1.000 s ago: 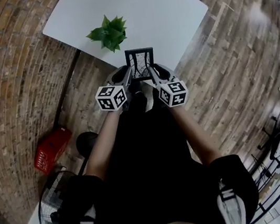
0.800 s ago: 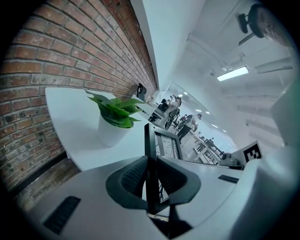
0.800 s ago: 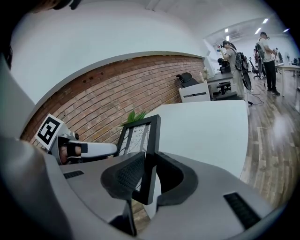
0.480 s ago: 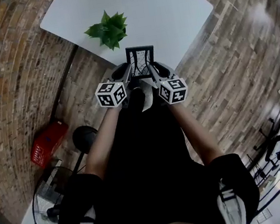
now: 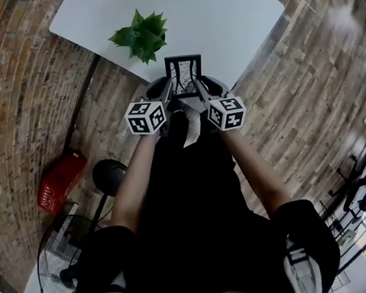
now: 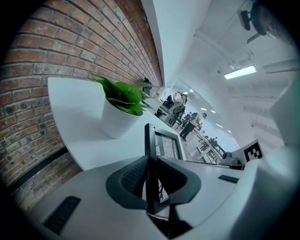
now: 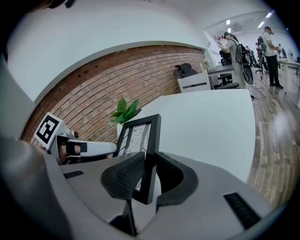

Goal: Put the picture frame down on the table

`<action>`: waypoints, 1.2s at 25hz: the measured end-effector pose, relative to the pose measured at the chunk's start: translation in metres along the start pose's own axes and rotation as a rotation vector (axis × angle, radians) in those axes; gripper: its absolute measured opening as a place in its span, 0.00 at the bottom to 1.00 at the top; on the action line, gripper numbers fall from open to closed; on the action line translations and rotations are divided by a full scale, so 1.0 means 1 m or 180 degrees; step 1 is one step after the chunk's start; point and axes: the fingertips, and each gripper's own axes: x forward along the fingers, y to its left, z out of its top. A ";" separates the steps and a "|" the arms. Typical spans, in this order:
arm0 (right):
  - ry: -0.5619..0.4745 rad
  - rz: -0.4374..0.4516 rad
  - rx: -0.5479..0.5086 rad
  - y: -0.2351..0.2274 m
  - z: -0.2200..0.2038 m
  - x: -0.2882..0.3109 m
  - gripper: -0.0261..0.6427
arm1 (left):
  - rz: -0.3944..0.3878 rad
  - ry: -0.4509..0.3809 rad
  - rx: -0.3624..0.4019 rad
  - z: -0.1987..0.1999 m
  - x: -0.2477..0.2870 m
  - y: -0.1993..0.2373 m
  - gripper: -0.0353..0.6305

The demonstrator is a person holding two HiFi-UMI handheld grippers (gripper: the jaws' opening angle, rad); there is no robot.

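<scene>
At the far left of the head view we see a red basket (image 5: 60, 190) on the floor by the brick wall (image 5: 2, 103), with a wire-guarded fan (image 5: 64, 266) below it. Further in, a green plant (image 5: 140, 37) in a white pot (image 6: 117, 124) stands on the white table (image 5: 223, 10), near its edge.

Next comes the left gripper (image 5: 168, 90). In its own view we find its jaws closed on the left side edge of the picture frame (image 5: 184, 72), the dark pads pressing the black border from both sides.

The frame stands upright between the two grippers, at the near edge of the table and just beside the plant. We cannot tell whether its bottom touches the tabletop.

On the right, the right gripper (image 5: 202, 89) clamps the frame's right side edge in the same way. Beyond it lies the wooden floor (image 5: 312, 86).
</scene>
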 end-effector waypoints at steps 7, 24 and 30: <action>0.0107 0.0008 0.0026 -0.006 -0.007 0.013 0.15 | 0.0054 0.0072 -0.0052 -0.007 0.009 0.011 0.16; 0.0340 -0.0013 0.0010 -0.022 -0.022 0.033 0.16 | 0.0135 0.0301 -0.0176 -0.028 0.033 0.030 0.17; 0.0397 -0.0009 0.0019 -0.024 -0.024 0.038 0.17 | 0.0151 0.0331 -0.0156 -0.027 0.038 0.034 0.17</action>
